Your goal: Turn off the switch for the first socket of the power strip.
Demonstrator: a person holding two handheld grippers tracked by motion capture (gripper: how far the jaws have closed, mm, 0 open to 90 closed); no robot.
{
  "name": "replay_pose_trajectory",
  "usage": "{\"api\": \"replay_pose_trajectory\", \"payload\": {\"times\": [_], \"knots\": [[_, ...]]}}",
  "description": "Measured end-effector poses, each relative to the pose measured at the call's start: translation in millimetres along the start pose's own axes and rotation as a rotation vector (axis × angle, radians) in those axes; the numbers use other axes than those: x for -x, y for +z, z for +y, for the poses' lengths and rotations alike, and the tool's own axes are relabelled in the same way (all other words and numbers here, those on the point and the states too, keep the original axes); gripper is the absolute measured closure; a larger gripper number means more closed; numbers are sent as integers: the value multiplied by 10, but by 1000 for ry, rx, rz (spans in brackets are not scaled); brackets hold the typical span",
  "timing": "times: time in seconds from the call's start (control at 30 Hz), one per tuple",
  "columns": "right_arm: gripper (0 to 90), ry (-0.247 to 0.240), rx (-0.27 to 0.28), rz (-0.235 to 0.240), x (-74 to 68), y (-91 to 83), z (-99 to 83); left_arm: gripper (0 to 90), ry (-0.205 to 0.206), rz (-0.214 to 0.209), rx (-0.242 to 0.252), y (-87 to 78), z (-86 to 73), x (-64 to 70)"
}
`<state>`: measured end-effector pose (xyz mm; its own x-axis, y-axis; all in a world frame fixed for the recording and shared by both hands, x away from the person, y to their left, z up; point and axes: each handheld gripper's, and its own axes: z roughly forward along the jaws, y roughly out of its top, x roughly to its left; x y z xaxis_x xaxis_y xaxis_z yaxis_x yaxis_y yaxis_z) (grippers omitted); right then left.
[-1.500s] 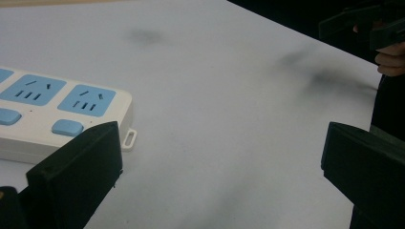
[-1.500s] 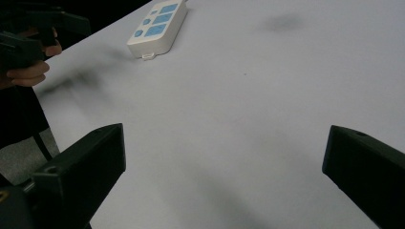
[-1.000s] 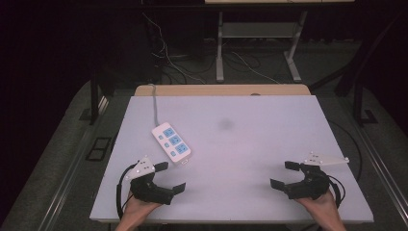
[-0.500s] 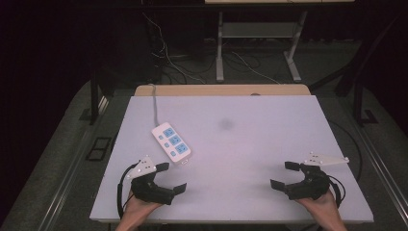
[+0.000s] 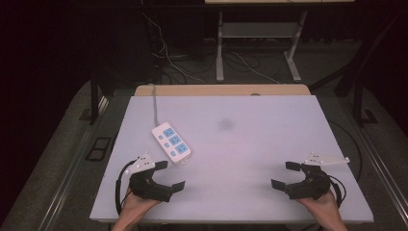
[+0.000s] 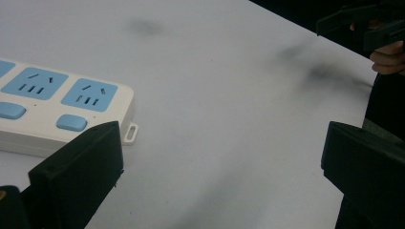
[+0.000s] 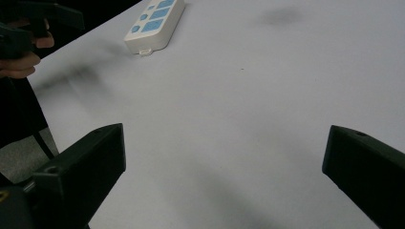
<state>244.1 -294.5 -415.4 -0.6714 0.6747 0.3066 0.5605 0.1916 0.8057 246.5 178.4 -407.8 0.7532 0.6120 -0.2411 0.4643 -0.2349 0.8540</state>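
Note:
A white power strip [image 5: 172, 142] with blue sockets and blue buttons lies on the white table [image 5: 250, 144], left of the middle, its cord running to the far edge. My left gripper [image 5: 169, 175] rests open near the front left, just in front of the strip's near end. In the left gripper view the power strip [image 6: 52, 109] lies beside the left jaw, apart from it. My right gripper [image 5: 284, 174] rests open at the front right with nothing between its jaws. From the right gripper view the power strip [image 7: 155, 21] sits far off at the upper left.
A faint dark smudge [image 5: 225, 124] marks the tabletop past the middle. A wooden board [image 5: 221, 90] edges the table's far side. Cables and metal stand legs [image 5: 220, 43] lie on the dark floor beyond.

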Motion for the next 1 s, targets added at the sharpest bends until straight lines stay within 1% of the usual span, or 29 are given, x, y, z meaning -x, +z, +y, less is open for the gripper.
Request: {"api": "replay_pose_trajectory", "payload": {"times": [0.2, 0.3, 0.5, 0.7, 0.83, 1.0], "knots": [[6, 0, -3, 0, 1, 3, -4, 0, -5, 2, -8, -26, 56, -32], [6, -1, -4, 0, 1, 2, -4, 0, -12, -7, -22, -31, 77, -52], [6, 0, -7, 1, 0, 3, -6, 0, -12, 1, -30, -49, 123, -80], [6, -2, -11, 0, -2, 8, -9, 0, -9, 16, -46, -78, 181, -144], [6, -2, -6, -6, 3, 5, -9, 0, -13, 22, -43, -102, 209, -188], [6, -2, -11, -8, 1, 9, -13, 0, -16, 26, -50, -124, 241, -237]]}}
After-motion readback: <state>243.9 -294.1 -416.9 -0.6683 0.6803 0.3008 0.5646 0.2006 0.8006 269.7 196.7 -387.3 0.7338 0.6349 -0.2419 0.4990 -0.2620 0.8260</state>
